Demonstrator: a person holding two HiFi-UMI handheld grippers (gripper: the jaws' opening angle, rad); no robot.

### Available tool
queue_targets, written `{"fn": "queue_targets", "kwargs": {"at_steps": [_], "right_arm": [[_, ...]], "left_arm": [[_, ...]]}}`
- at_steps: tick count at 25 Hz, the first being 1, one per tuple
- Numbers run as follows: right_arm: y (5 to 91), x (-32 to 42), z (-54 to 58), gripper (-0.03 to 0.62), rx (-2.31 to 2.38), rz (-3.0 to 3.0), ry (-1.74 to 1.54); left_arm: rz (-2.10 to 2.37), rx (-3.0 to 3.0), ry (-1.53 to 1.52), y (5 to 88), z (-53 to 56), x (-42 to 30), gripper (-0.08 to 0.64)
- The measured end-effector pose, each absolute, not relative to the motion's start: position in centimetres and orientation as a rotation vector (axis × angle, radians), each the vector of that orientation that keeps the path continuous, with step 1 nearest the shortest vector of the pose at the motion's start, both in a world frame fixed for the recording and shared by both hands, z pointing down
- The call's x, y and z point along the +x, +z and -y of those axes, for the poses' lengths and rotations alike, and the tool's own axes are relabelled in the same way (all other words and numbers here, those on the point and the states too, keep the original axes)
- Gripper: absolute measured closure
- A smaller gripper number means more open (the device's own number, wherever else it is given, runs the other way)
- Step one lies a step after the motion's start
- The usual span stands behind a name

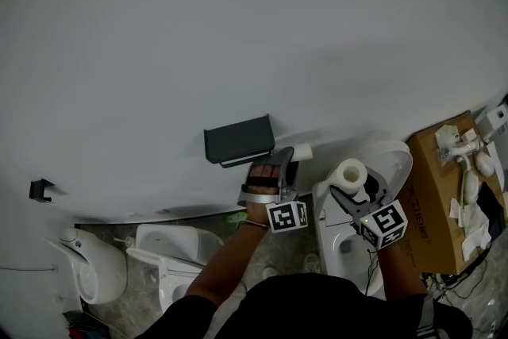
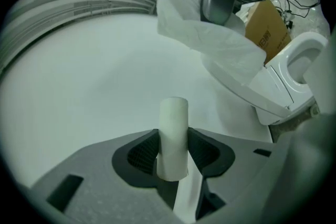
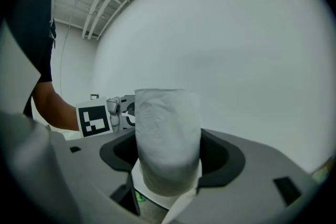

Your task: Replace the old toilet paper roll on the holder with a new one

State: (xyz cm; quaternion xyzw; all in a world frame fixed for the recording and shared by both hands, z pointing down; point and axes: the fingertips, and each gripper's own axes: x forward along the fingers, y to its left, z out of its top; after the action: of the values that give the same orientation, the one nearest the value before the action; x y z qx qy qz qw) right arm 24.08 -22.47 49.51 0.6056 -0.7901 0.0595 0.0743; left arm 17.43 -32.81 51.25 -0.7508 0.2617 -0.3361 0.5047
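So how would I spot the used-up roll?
Find the dark grey box-shaped holder on the pale wall. Just right of it, the left gripper clamps a thin bare pale tube. Unlike the fat white paper roll nearby, it carries no paper.

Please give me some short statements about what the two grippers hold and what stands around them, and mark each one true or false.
1. The left gripper is clamped on a thin paper core. True.
2. The right gripper is empty. False: its jaws grip a full toilet paper roll.
3. A dark holder is fixed to the wall. True.
4. In the head view the cardboard box lies left of the holder. False: it is far to the right, beyond the toilet.
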Motion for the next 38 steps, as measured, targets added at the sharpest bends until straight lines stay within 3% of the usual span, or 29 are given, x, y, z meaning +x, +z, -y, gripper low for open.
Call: {"fn": "queue_targets", "kwargs": {"at_steps": [8,23,30,38], "right_arm": [[48.8,23.1,22.6,0.276,1.839,2.389,0.144],[46.4,19.1,23.5,0.276,1.879,2.483,0.094],[44.7,18.3,24.4,0.276,1.94,2.513,0.04],[45.1,17.1,25.9,0.276,1.981,2.599,0.163]], "left_arm": [[-0.823,-2.197,-0.495,45.0,30.7,15.1,0.388],[-1.18,-2.824,0.176,37.2,30.8,3.5,0.388],[-1.287,-2.827,0.309,37.4,31.0,-0.6,0.388],[-1.35,-2.823,0.262,38.8,31.6,-2.9,0.388]]}}
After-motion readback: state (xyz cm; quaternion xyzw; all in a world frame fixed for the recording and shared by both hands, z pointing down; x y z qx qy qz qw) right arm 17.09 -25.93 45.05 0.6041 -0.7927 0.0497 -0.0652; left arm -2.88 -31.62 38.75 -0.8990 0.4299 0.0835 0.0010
